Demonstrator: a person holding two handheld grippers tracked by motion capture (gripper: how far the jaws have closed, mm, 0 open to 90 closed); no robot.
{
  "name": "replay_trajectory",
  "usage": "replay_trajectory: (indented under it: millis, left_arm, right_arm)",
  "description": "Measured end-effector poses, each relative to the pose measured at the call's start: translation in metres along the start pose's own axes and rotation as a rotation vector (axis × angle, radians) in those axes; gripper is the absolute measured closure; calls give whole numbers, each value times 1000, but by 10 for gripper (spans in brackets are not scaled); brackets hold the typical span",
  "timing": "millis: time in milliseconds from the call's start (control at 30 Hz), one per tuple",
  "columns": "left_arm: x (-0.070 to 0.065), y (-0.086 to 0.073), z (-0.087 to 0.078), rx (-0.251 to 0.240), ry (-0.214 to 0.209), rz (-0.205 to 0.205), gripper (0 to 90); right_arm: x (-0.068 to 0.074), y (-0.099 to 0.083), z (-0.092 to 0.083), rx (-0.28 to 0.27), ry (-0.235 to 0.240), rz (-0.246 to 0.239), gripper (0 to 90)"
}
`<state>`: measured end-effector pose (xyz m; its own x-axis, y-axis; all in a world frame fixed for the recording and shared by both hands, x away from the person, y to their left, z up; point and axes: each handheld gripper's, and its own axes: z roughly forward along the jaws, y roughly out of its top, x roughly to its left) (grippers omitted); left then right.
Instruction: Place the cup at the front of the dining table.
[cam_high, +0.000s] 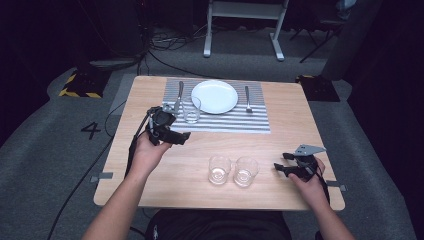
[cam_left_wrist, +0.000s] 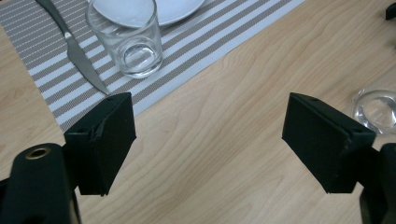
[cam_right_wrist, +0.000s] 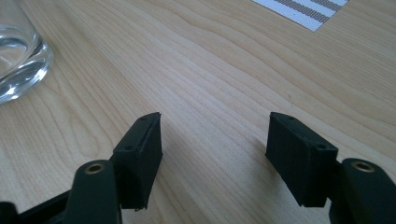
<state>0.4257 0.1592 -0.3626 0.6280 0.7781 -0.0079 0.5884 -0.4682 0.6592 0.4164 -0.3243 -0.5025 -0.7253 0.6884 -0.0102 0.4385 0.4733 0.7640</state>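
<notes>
Glass (cam_left_wrist: 127, 39) beyond open left tongs (cam_left_wrist: 208, 140)

black grippers: left gripper (cam_high: 184, 137), right gripper (cam_high: 278, 166) topped by a grey plate, bare forearms.

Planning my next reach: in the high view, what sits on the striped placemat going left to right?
Knife → glass on the mat → white plate → fork. The knife and this glass stand close together, but the glass is just to the right.
</notes>
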Motion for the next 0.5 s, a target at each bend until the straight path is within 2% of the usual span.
replay_trajectory:
  millis: [33, 67, 133, 167, 200, 300, 367, 433, 500]
  left_arm:
    - [-1, -3, 0, -13, -2, -11, 172]
    - [-1, -5, -2, 0, 0, 1, 167]
    - [-5, -10, -1, -11, 4, -40, 156]
    - [-4, -13, -3, 2, 20, -11, 155]
    - [-6, -15, -3, -1, 32, -12, 155]
    - [-8, -25, -3, 16, 24, -2, 155]
    - [-8, -31, -3, 26, 30, 20, 156]
    - [-6, -38, -1, 39, 10, 7, 156]
    - [-4, -45, 0, 45, 10, -1, 155]
  right_arm:
    - [0, 0, 0, -1, -1, 0, 363]
    - [0, 0, 0, -1, -1, -2, 363]
    - [0, 0, 0, -2, 0, -7, 363]
    - [0, 0, 0, -2, 3, -7, 362]
    - [0, 0, 0, 0, 4, -5, 361]
    - [0, 0, 0, 1, 6, -4, 361]
    - [0, 0, 0, 0, 6, -6, 361]
    - [0, 0, 0, 0, 5, -6, 360]
    - [0, 0, 0, -1, 6, -7, 361]
